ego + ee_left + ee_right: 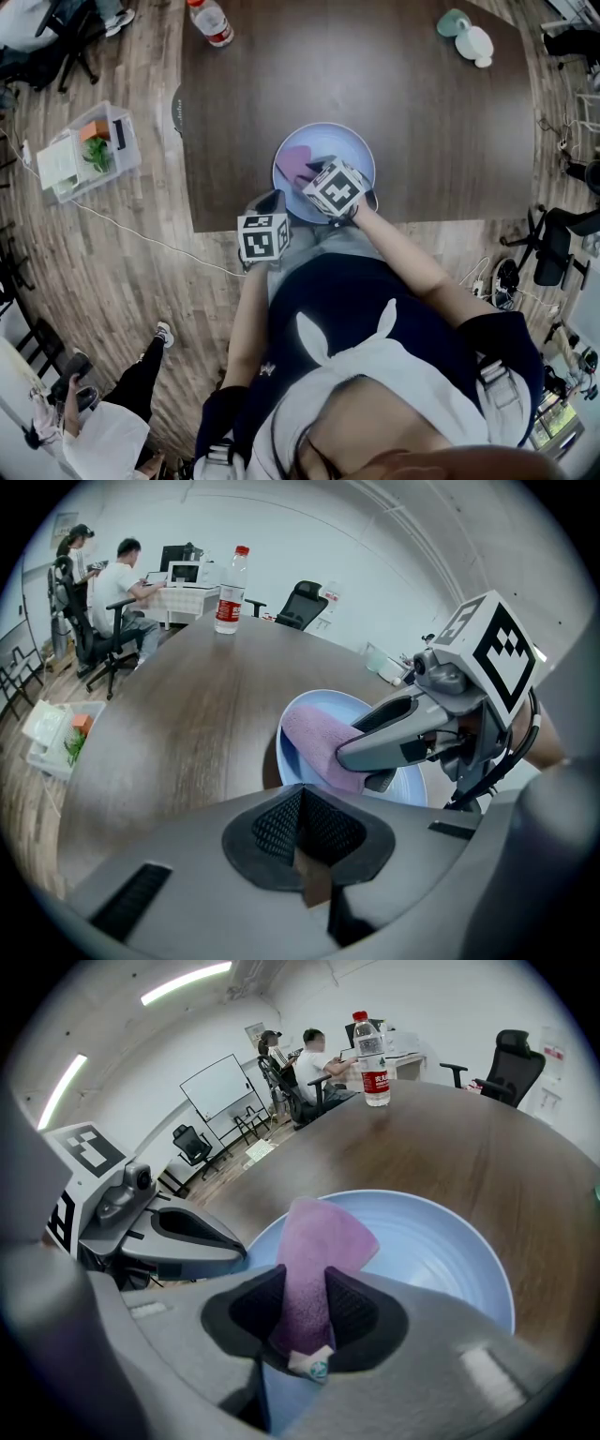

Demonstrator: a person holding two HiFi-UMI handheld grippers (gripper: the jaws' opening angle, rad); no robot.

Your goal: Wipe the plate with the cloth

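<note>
At the near edge of the dark wooden table (412, 103), centre of the head view, the round pale-blue plate (352, 150) holds the purple terry cloth (295, 164), clamped in the right gripper's (305, 1283) jaws. Wiping looks under way, and the next stroke should sweep the bare right half. Beside the rim, the left gripper (300, 799), jaws together and empty, could crowd leftward strokes.

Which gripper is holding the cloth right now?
The right gripper: its fingers clamp the purple cloth over the blue plate; the left gripper's fingers are together, empty.
</note>
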